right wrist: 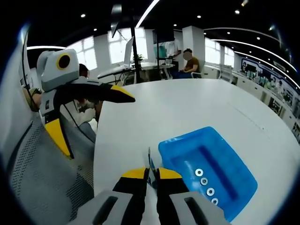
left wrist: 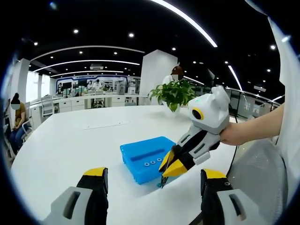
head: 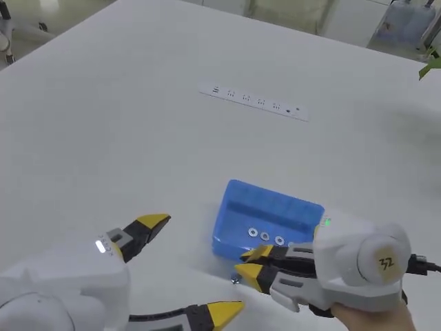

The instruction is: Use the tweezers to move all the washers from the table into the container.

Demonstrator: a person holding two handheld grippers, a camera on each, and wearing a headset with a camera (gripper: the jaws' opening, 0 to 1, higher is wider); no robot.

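The right tongs, closed on the tweezers, aim at a likely washer beside the container; the left tongs gape empty. Next: pinch it, lift it in.

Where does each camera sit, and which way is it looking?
Head view: on the person's head, looking down at the table, blue box, left gripper and right gripper; a hand shows.
Left gripper view: on the left gripper, looking across the table past its open jaws toward the right gripper and the hand holding it.
Right gripper view: on the right gripper, looking past its jaws, shut on the tweezers, toward the blue box.
All three share the blue box with washers inside.
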